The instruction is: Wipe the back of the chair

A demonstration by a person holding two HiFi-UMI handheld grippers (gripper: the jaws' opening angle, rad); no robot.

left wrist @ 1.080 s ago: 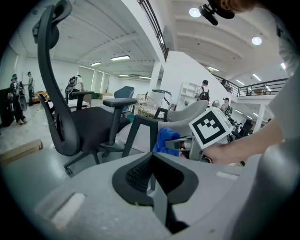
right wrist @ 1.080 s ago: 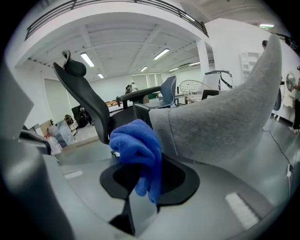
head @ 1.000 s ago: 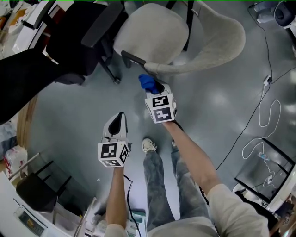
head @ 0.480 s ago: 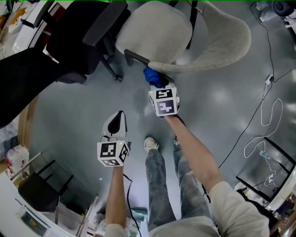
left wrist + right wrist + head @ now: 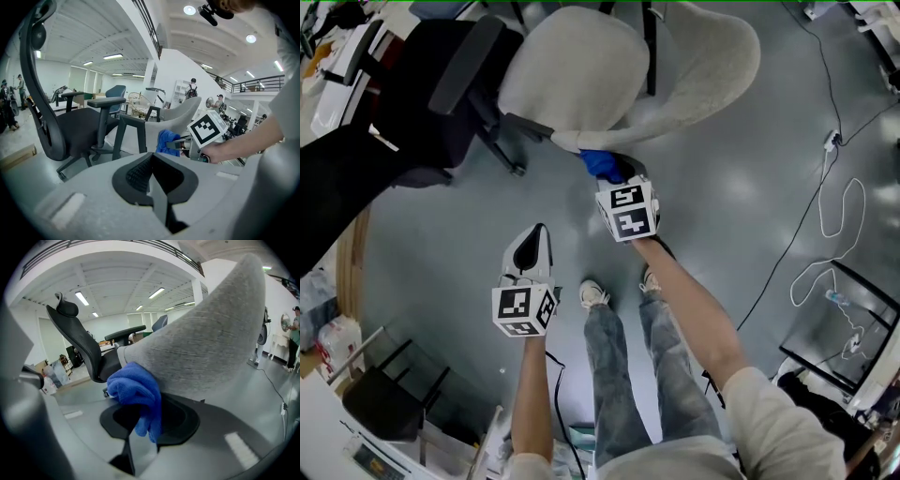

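Observation:
A light grey fabric chair (image 5: 581, 75) stands ahead, its curved back (image 5: 694, 84) facing me. My right gripper (image 5: 607, 167) is shut on a blue cloth (image 5: 600, 163) and holds it against the lower edge of that back. In the right gripper view the blue cloth (image 5: 137, 394) bulges from the jaws and touches the grey chair back (image 5: 206, 352). My left gripper (image 5: 534, 246) hangs lower left, away from the chair, jaws together with nothing in them. In the left gripper view the blue cloth (image 5: 166, 142) and the right gripper's marker cube (image 5: 207, 129) show beside the grey chair (image 5: 168, 122).
A black office chair (image 5: 441, 84) stands close to the left of the grey one, its armrest (image 5: 457, 52) near it. A white cable (image 5: 834, 234) loops over the grey floor at the right. A black frame (image 5: 839, 328) sits lower right. My legs and shoes (image 5: 596, 294) are below the grippers.
The right gripper with the blue cloth has moved forward to the chair back's lower edge and now slides left along it. The left gripper has stayed where it was.

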